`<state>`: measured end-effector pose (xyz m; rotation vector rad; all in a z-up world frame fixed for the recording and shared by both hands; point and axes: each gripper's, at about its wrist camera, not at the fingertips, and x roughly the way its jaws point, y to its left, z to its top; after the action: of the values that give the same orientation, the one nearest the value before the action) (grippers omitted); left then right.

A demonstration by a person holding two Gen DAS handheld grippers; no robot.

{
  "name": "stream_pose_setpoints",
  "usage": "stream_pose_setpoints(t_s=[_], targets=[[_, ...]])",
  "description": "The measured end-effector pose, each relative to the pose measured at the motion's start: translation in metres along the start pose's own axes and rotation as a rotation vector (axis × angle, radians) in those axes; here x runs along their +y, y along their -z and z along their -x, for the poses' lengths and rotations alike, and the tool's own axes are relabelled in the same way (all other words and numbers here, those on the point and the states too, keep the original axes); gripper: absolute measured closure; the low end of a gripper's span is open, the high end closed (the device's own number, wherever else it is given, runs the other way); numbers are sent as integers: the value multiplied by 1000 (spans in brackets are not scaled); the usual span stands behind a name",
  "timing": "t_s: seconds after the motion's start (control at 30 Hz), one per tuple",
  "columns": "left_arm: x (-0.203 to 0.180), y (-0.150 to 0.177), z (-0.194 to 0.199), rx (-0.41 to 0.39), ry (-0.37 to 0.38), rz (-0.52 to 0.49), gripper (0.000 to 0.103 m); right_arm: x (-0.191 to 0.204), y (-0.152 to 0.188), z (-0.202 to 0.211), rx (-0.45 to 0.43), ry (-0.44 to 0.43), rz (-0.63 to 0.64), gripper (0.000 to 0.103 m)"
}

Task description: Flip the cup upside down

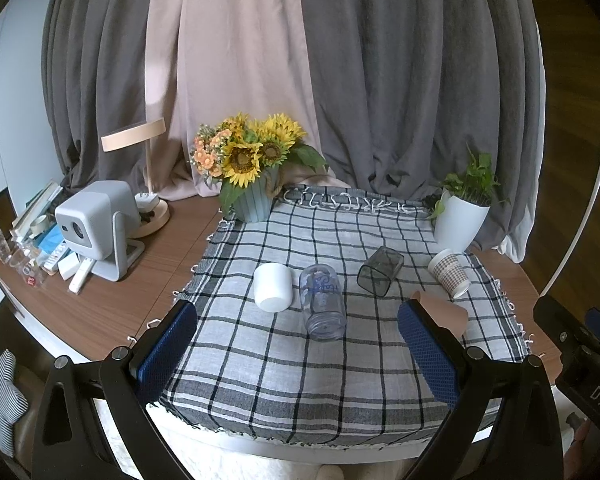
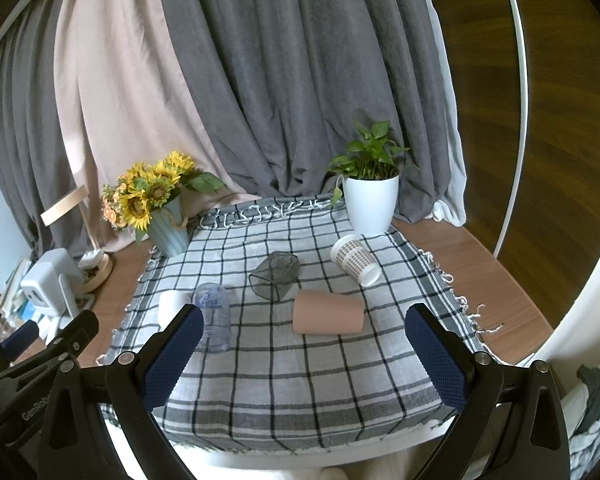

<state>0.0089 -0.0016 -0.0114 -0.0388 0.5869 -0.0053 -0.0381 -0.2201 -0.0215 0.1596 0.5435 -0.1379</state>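
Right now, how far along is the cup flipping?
Nothing looks done: the white cup, clear cup, dark cup, tan cup and paper cup all lie on their sides. Left gripper and right gripper are open and hold nothing. All five remain.

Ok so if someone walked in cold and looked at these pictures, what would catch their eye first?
Probably the checked cloth with five cups lying on their sides: a white cup, a clear cup, a dark see-through cup, a tan cup and a patterned paper cup. Next, the sunflower bouquet at the cloth's far left corner and the green plant in a white pot at the far right.
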Motion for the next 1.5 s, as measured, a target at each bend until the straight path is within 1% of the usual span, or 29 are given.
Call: stream_pose_setpoints(t_s=[0.47,0.67,0.83,1.03,1.13,1.27,1.37,1.5], targets=[[0,2,-2,6,-2,3,1,2,0,-2,0,0,0,2],[-2,7,-18,28,-10,12,1,4,1,-7,8,-4,5,2],[-3,-6,-44,74,-22,15,1,7,0,-32,41,-15,10,2],[-7,-23,-78,113,-46,39,1,8,-22,-77,90,-57,19,2],[-9,-31,-98,143,-43,57,1,7,-31,-105,125,-84,19,2],[-8,-37,-123,185,-58,82,1,3,-39,-142,192,-102,-1,2],[-5,-42,-143,233,-51,90,1,3,-45,-163,232,-96,-4,2],[-2,-51,-172,290,-22,63,1,8,-54,-185,260,-84,-12,2]])
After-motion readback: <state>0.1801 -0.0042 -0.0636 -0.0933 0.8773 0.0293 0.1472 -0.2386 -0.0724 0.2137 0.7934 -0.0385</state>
